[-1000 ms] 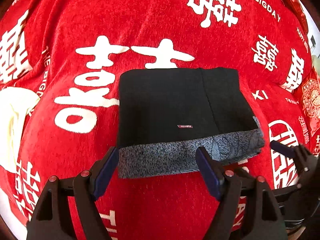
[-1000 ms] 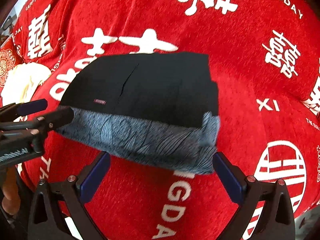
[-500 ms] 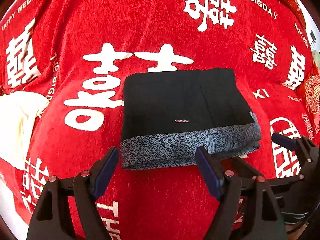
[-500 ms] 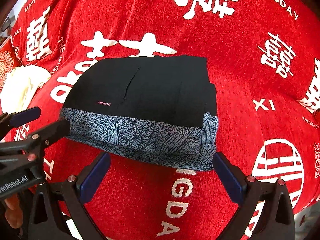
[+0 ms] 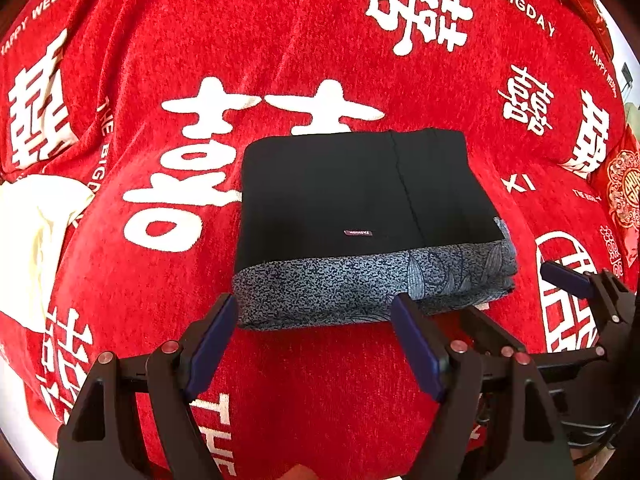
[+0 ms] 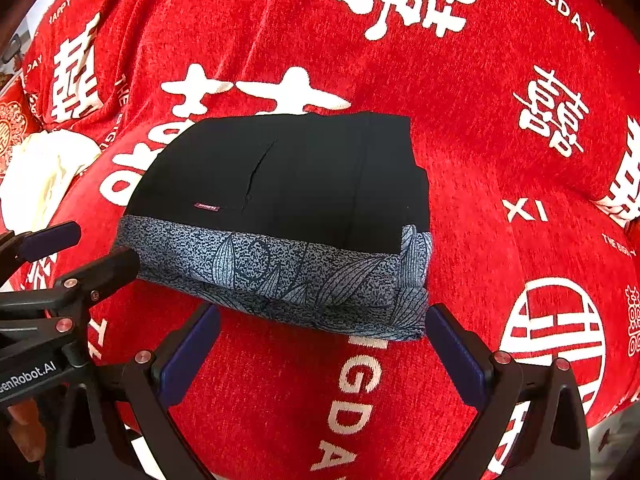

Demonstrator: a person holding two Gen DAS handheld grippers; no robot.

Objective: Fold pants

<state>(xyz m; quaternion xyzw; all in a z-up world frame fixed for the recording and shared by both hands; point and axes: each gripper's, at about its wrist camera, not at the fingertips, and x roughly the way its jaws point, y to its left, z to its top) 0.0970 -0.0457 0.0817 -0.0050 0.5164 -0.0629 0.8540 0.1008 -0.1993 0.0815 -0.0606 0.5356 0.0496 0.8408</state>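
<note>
Black folded pants [image 5: 360,208], one, on one red blanket [image 5: 280,48]; two grippers' jaws apart, empty.

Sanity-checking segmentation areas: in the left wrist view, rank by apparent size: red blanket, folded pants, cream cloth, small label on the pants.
1. red blanket, fills the frame
2. folded pants
3. cream cloth, cut off at the left edge, so its full size is unsure
4. label, tiny
</note>
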